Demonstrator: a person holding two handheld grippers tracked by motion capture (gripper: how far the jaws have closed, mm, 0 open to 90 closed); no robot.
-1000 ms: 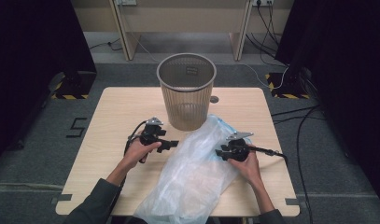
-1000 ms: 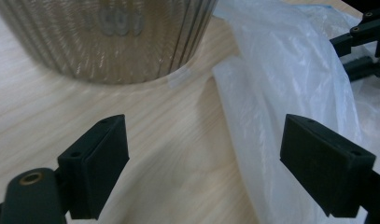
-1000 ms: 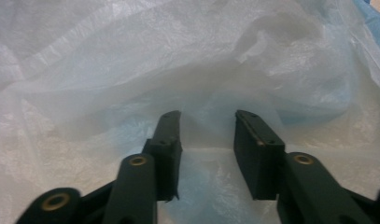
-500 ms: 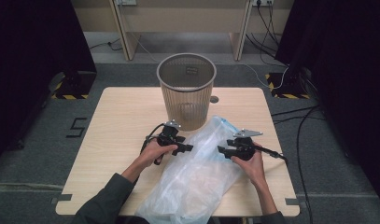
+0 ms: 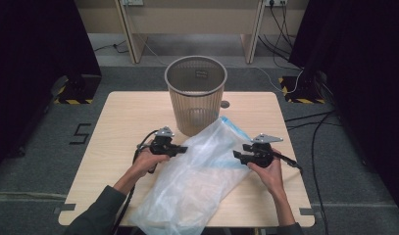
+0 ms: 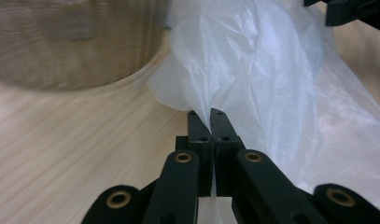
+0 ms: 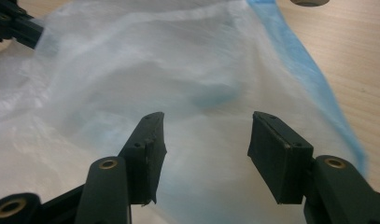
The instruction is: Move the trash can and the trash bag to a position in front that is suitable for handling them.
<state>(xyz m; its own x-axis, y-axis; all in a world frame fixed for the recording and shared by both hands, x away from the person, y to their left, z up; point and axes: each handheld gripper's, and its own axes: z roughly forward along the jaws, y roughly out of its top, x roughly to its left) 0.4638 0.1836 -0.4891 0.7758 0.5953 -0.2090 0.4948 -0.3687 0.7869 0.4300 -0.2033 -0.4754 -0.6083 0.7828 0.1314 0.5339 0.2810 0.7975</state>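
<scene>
A large clear plastic bag (image 5: 202, 171) with a blue edge (image 7: 309, 79) lies across the table's front half and hangs over the near edge. My left gripper (image 5: 183, 148) is at the bag's left side. Its jaws have just been closing, and in the left gripper view they (image 6: 211, 114) pinch a fold of the bag's film (image 6: 281, 70). My right gripper (image 5: 236, 155) hovers at the bag's right side. Its jaws have just been opening and stand apart (image 7: 204, 135) above the film, touching nothing.
A round wire-mesh waste basket (image 5: 196, 93) stands upright on the wooden table (image 5: 123, 122), just behind the bag's top end. Cables trail from both grippers. Dark curtains and floor cables surround the table.
My left gripper has moved right from the bare tabletop to the bag's edge and shut on the film. The right gripper has stayed near the bag's right side.
</scene>
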